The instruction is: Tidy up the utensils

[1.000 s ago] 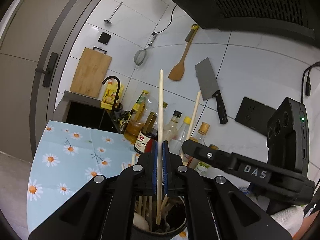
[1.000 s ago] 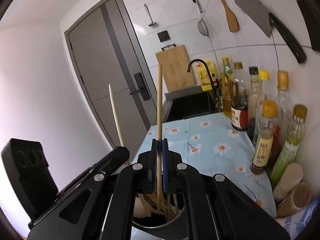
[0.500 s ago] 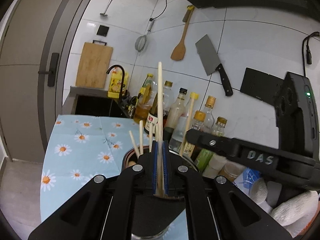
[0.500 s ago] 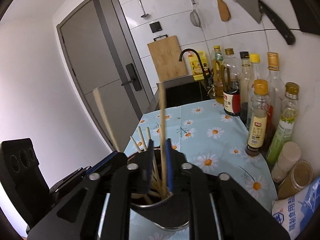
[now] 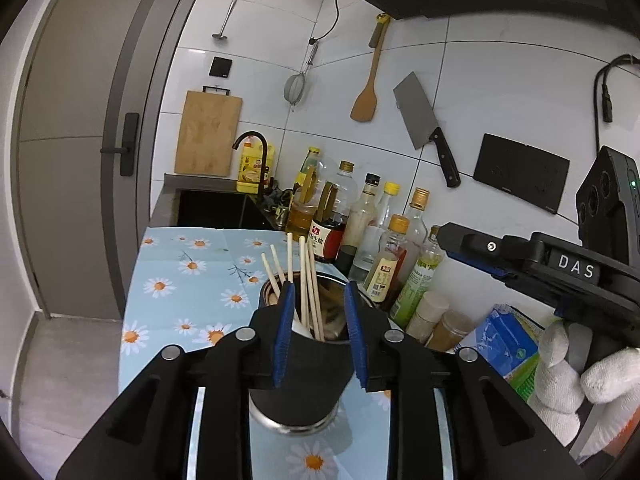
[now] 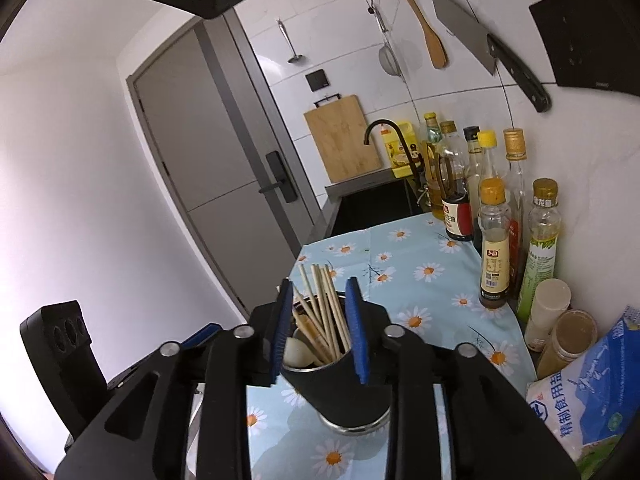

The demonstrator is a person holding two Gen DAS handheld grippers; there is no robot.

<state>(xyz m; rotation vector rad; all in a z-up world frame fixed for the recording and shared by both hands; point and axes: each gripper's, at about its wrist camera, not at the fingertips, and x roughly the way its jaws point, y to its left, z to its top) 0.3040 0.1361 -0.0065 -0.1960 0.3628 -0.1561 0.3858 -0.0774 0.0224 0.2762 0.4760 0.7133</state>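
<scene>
The surface (image 6: 424, 276) is a narrow kitchen counter under a pale blue cloth printed with daisies, ending at a dark sink (image 5: 216, 210) with a black tap (image 5: 256, 152). Past it stands a grey door (image 6: 224, 168). On the white tiled wall hang a cutting board (image 5: 208, 136), a strainer (image 5: 295, 90), a wooden spatula (image 5: 366, 100) and a cleaver (image 5: 420, 120). A row of bottles (image 6: 494, 240) lines the wall, with jars and a blue-and-white bag (image 6: 588, 396) at the near end.

The cup (image 6: 340, 384), dark and metal-rimmed, stands on the cloth holding the chopsticks (image 6: 324, 308) upright. The left tool (image 5: 319, 292) and right tool (image 6: 318, 284) have just been opening; both are narrowly parted with the chopsticks seen between the blue pads, untouched. A white-gloved hand (image 5: 580, 380) holds the right tool.
</scene>
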